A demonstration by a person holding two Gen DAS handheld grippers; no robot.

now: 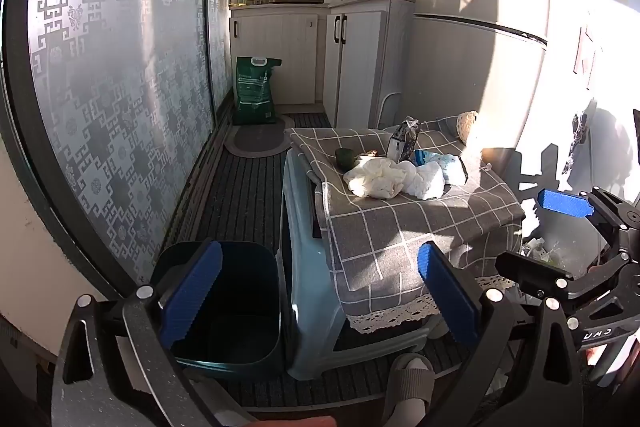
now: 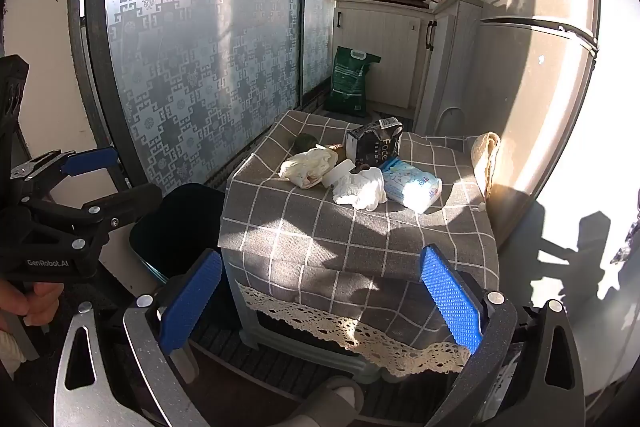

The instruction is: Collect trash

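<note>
Currently, pre-grasp: nothing picked yet, judging by both tools empty.
trash pile: crumpled white tissue, cream wad, black carton standing tilted, blue-white soft pack, small dark green lump; all clustered mid-top of the desk, touching or just beside each other.
desk: low stool-like stand under a grey checked cloth with a lace hem; the cloth drapes over the front edge, so edge grabs risk snagging fabric.
bin: dark open bin on the floor just beside the desk's left side, mouth up, looks empty from here; likely parked there for a short drop path.
left gripper: fingers fully apart, nothing between them, hanging over the bin/desk gap, angled down.
right gripper: fingers fully apart, empty, aimed down at the desk's front edge, pile well ahead of it.
reach: right tool faces the pile more squarely; my guess is it goes first, the tissue being nearest.
handling: tissue and wad should crush easily; carton may tip if nudged.
surroundings: patterned frosted sliding door on the left, green sack by the cabinets, fridge on the right, hard sun patches on the cloth.
person: slippered foot near the desk base.
</note>
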